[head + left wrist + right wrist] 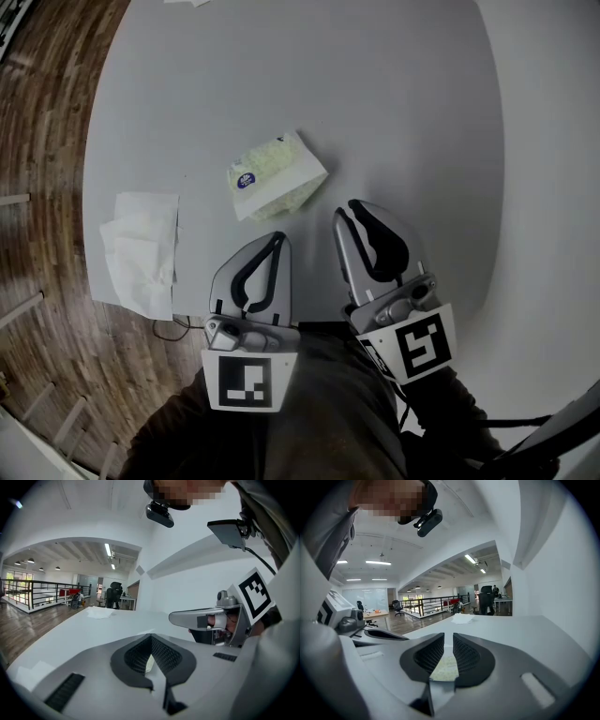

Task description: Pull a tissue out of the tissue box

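The tissue pack (277, 175), a soft white and pale-green packet with a blue label, lies at an angle in the middle of the grey table (394, 103). Both grippers hover over the table's near edge, just short of the pack. My left gripper (279, 236) is shut with its tips together and nothing held; in the left gripper view (151, 637) a sliver of the pack (148, 663) shows behind the pads. My right gripper (347, 208) stands open by a narrow slit, empty; in the right gripper view (448, 637) the pack (446, 667) shows through that slit.
A pile of loose white tissues (141, 248) lies at the table's left near edge. Another tissue (187, 3) lies at the far edge. Wooden floor (47, 141) lies left of the table. A thin cable (173, 324) hangs below the near edge.
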The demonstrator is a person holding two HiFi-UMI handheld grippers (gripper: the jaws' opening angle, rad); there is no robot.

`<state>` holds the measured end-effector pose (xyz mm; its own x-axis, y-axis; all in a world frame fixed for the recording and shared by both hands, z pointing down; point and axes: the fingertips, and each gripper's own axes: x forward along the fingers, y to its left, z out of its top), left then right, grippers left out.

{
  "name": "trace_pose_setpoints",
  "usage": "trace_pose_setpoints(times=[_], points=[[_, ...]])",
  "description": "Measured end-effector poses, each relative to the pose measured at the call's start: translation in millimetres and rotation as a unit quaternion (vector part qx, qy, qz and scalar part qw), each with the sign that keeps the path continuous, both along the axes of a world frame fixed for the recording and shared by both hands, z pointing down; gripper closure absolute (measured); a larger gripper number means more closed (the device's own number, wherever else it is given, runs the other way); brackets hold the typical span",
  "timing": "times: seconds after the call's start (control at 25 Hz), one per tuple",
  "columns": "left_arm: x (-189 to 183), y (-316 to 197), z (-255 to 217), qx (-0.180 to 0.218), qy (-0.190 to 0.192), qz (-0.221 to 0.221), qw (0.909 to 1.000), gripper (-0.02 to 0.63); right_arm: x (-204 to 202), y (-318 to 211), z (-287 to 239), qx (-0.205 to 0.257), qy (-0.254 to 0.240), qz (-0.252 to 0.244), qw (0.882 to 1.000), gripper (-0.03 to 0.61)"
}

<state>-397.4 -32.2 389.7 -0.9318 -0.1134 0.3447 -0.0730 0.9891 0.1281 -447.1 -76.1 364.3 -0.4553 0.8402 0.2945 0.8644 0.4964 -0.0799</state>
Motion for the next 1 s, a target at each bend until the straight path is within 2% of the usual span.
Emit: trace_pose_setpoints(times=[0.12,0.24,0.56,0.68,0.8,0.88,1.0], points=[[-9.2,3.9,10.4,-0.005,0.013,-0.013,0.9998,0.615,-6.7,6.8,14.3,0.016,-0.004,-0.045,0.999,0.478],[-14.7,10.3,20.9,-0.004,0.029,-0.041,0.9987,0.615,-15.1,12.0,31.3,0.043,-0.029,-0.094,0.994,0.426],[-24.9,22.7,47.5,-0.001,0.071,-0.089,0.9935,0.615,-31.2,44.0,49.2,0.069,-0.123,-0.197,0.97,0.393],[-26.2,31.5,53.7,0.001,0.079,-0.103,0.9915,0.615,-28.7,55.8,55.0,0.072,-0.139,-0.232,0.96,0.394],[-26.0,40.2,59.7,0.003,0.081,-0.118,0.9897,0.615,-24.7,62.6,63.5,0.079,-0.136,-0.262,0.952,0.396],[-25.6,43.6,63.2,0.007,0.084,-0.125,0.9885,0.615,-24.7,63.9,68.2,0.088,-0.133,-0.27,0.95,0.425],[-27.4,47.0,67.1,0.01,0.085,-0.129,0.988,0.615,-27.7,66.2,71.0,0.097,-0.139,-0.267,0.949,0.571]])
